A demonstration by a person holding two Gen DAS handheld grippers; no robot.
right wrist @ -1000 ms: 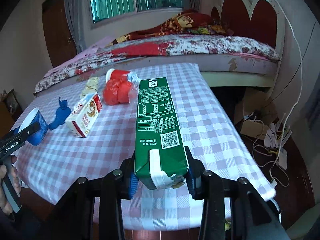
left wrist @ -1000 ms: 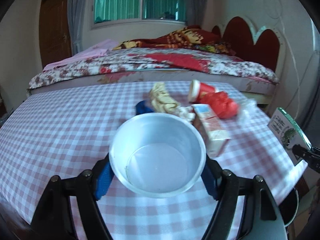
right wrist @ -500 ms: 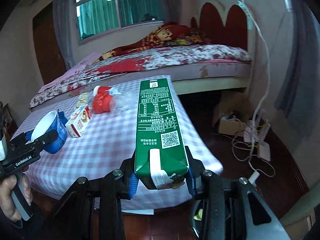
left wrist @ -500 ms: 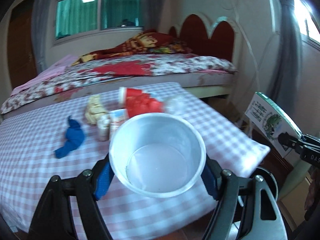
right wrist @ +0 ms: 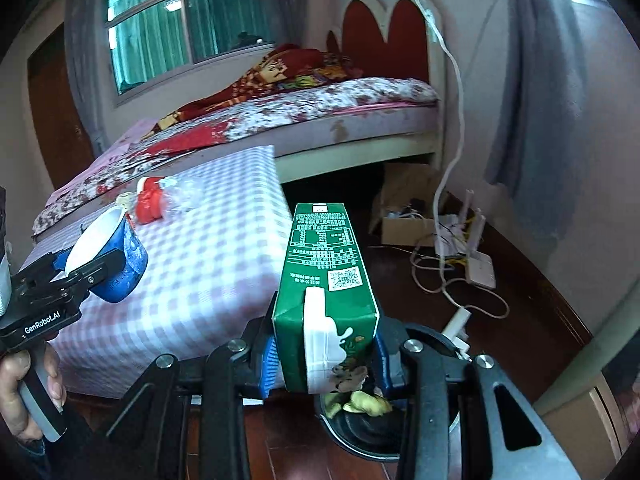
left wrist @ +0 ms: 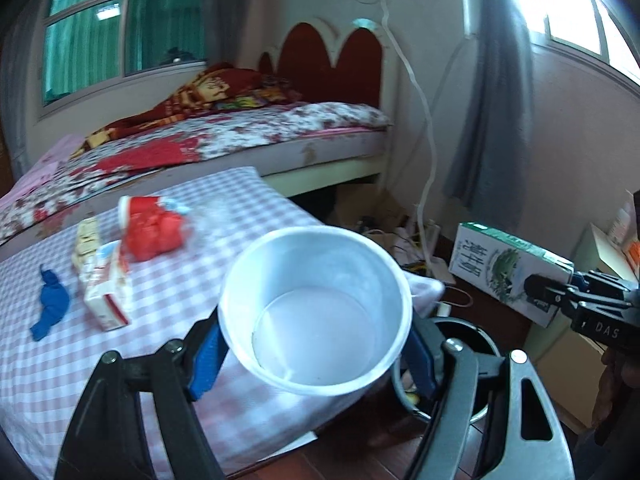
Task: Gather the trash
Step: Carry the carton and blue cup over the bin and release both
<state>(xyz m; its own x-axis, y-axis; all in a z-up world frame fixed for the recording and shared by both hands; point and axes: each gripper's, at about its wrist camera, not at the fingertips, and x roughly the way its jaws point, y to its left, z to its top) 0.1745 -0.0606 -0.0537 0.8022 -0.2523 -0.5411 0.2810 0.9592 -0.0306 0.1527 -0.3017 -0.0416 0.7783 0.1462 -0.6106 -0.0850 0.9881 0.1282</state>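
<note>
My left gripper (left wrist: 314, 360) is shut on a white-lined, blue-walled paper cup (left wrist: 316, 312), empty and tilted, held past the table's right corner. In the right wrist view the same cup (right wrist: 120, 256) shows at the left. My right gripper (right wrist: 326, 360) is shut on a green milk carton (right wrist: 324, 280), lying lengthwise between the pads; the carton (left wrist: 504, 268) hangs at the right in the left wrist view. A dark round trash bin (right wrist: 360, 440) holding yellow peels stands on the floor under both grippers, its rim (left wrist: 472, 332) partly hidden behind the cup.
The pink-checked table (left wrist: 80, 360) carries a red crumpled bag (left wrist: 152, 232), a small red-and-white carton (left wrist: 108, 292), a blue scrap (left wrist: 50, 308) and a beige wrapper (left wrist: 86, 236). Beyond it is a bed (left wrist: 240, 132). A cardboard box (right wrist: 404, 224) and cables (right wrist: 452, 276) lie on the floor.
Both grippers have swung to the right, off the table and over the floor beside it, each still holding its item. The bin has come into view below them.
</note>
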